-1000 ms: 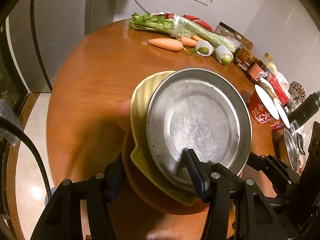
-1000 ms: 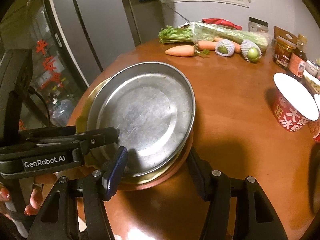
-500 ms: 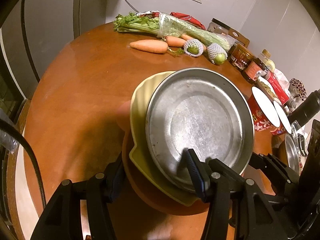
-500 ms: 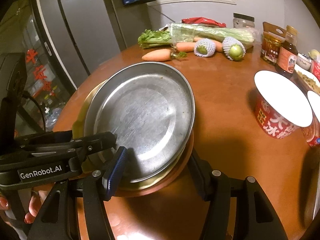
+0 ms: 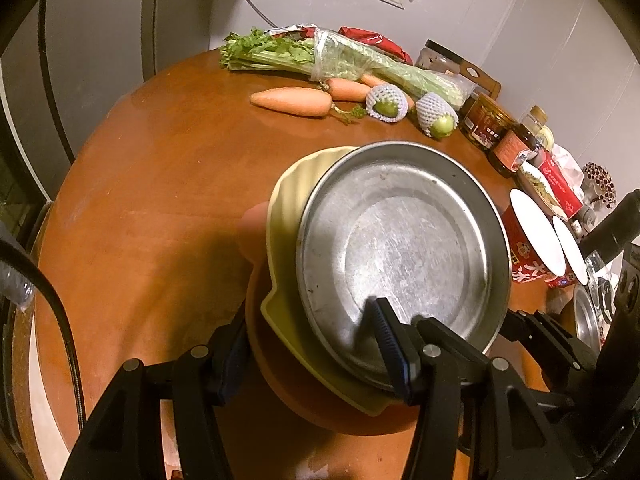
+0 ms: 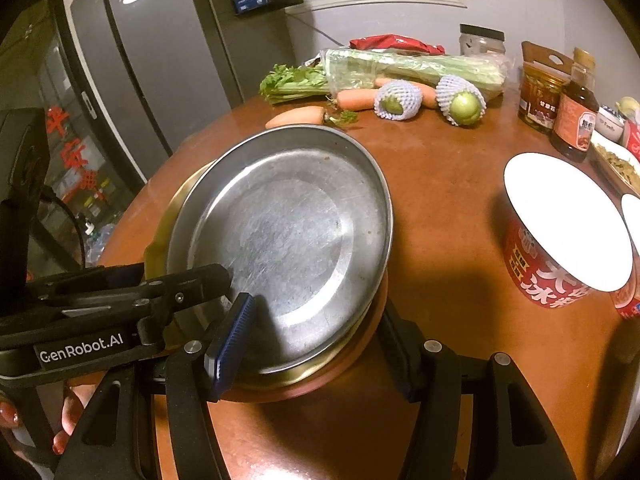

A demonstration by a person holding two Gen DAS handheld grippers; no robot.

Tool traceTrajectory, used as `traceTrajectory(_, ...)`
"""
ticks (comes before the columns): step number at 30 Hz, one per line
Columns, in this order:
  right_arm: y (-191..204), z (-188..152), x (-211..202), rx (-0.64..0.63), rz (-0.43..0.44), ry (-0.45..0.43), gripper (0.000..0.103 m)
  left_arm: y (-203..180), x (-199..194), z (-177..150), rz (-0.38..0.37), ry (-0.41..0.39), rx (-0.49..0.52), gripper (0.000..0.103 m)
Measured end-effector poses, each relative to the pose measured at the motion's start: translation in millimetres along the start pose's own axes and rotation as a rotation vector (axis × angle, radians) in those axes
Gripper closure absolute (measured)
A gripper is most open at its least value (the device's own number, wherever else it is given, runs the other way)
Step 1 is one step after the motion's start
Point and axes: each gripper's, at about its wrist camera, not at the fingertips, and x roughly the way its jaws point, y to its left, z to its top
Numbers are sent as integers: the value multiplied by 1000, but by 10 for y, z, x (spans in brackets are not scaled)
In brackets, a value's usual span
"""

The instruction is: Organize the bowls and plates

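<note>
left gripper (image 5: 312,356): clamped on stack (image 5: 400,248) rim | right gripper (image 6: 316,340): clamped on same stack | stack: steel plate over yellow dish, orange plate, above desk (image 5: 160,184)

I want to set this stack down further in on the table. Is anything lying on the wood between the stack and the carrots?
Nothing visible does. The table is bare wood between the stack, topped by the metal plate, and the carrots. The red tub stands off to the right, clear of that path.
</note>
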Motion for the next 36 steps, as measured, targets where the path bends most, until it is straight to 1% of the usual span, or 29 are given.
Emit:
traceTrajectory(4, 10, -12, -28, -9, -21, -10, 41, -2, -40, -2, 19, -19, 8, 46)
traceTrajectory(12, -8, 0, -122, -27, -65, -58, 40, 30, -127, -21, 51, -50, 1, 46)
traceTrajectory(17, -36, 8, -209, -28, -77, -84, 40, 15, -205, -35, 70, -74, 1, 46)
traceTrajectory(21, -33, 9, -274, -32, -88, -96, 40, -26, -288, -52, 105, -99, 13, 46)
traceTrajectory(27, -36, -9, -399, -30, -88, -121, 40, -107, -431, -90, 154, -139, 34, 45)
traceTrajectory(36, -34, -25, -644, -32, -80, -163, 40, -229, -623, -140, 168, -170, 47, 45)
